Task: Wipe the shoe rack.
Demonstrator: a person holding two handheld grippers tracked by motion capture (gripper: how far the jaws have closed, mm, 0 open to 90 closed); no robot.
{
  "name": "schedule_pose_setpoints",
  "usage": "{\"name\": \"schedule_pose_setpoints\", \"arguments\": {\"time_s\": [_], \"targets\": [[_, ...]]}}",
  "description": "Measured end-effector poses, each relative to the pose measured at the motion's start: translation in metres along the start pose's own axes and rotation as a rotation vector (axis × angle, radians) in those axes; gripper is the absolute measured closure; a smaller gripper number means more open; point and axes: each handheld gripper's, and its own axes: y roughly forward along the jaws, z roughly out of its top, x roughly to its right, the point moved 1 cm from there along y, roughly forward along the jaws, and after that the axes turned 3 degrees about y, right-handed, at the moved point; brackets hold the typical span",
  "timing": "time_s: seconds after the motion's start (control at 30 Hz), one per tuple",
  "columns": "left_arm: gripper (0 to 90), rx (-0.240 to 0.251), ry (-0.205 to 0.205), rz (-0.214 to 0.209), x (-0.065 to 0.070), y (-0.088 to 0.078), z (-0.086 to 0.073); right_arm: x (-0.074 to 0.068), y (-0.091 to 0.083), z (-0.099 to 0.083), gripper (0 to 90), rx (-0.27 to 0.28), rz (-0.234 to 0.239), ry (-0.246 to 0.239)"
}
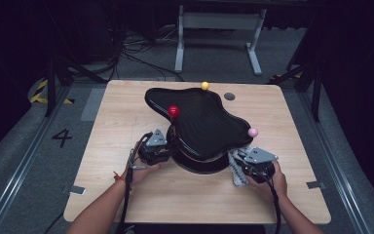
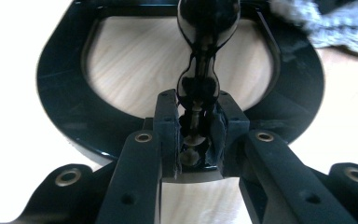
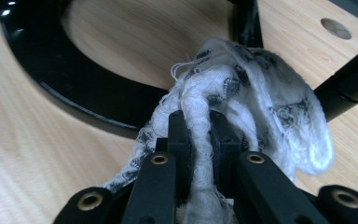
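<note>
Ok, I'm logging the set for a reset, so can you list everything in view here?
table: one, light wood, centre
stand: one, glossy black, wavy top on a ring base, mid-table
balls: three on the stand's posts, red, yellow, pink
cloth: one, white with dark print, by the base's right
desk frame: one, white, on the floor behind
left claw: shut on a black post of the stand
right claw: shut on the cloth
</note>
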Motion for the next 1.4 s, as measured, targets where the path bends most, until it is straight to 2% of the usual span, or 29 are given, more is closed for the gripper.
{"name": "schedule_pose_setpoints", "arguments": {"time_s": [0.03, 0.13, 0.2, 0.27, 0.4, 0.5, 0.53, 0.6, 0.8, 0.9, 1.0, 1.2, 1.27, 1.33, 1.4], "targets": [[74.8, -0.004, 0.009, -0.001, 0.001, 0.000, 0.000, 0.002, 0.001, 0.000, 81.7, 0.001, 0.000, 0.005], [74.8, 0.002, 0.001, -0.015, 0.005, -0.001, -0.001, 0.005, 0.004, -0.001, 81.7, 0.004, -0.001, 0.006], [74.8, 0.011, 0.010, -0.020, 0.006, -0.001, -0.001, 0.007, 0.006, -0.002, 81.7, 0.010, 0.016, 0.019], [74.8, 0.013, -0.006, -0.024, 0.008, -0.001, -0.003, 0.007, 0.008, -0.002, 81.6, 0.008, 0.031, 0.024], [74.8, 0.027, -0.010, -0.026, 0.010, -0.001, -0.004, 0.003, 0.011, 0.000, 81.6, 0.011, 0.040, -0.007], [74.8, 0.020, -0.009, -0.030, 0.012, -0.002, -0.004, 0.000, 0.012, 0.003, 81.5, 0.017, 0.048, -0.029], [74.8, 0.021, 0.003, -0.024, 0.012, -0.002, -0.004, -0.002, 0.012, 0.003, 81.5, 0.011, 0.051, -0.018], [74.8, 0.018, 0.010, -0.029, 0.014, -0.003, -0.004, -0.004, 0.013, 0.004, 81.2, 0.015, 0.055, -0.029], [74.7, 0.026, 0.007, -0.062, 0.019, -0.004, -0.007, -0.005, 0.014, 0.005, 81.2, 0.008, 0.052, -0.044], [74.7, 0.032, 0.014, -0.062, 0.020, -0.004, -0.007, -0.007, 0.013, 0.006, 81.1, 0.010, 0.061, -0.041], [74.7, 0.036, 0.005, -0.065, 0.020, -0.003, -0.007, -0.014, 0.013, 0.007, 81.1, 0.022, 0.080, -0.069], [74.7, 0.042, -0.003, -0.077, 0.022, -0.001, -0.007, -0.044, 0.012, 0.015, 80.9, 0.032, 0.151, -0.128], [74.7, 0.037, 0.007, -0.078, 0.022, -0.001, -0.007, -0.051, 0.012, 0.017, 80.9, 0.032, 0.151, -0.144], [74.7, 0.041, 0.012, -0.087, 0.024, -0.001, -0.007, -0.052, 0.013, 0.017, 80.9, 0.030, 0.149, -0.142], [74.7, 0.038, 0.013, -0.102, 0.026, 0.000, -0.006, -0.046, 0.013, 0.015, 80.9, 0.037, 0.149, -0.116]]}}
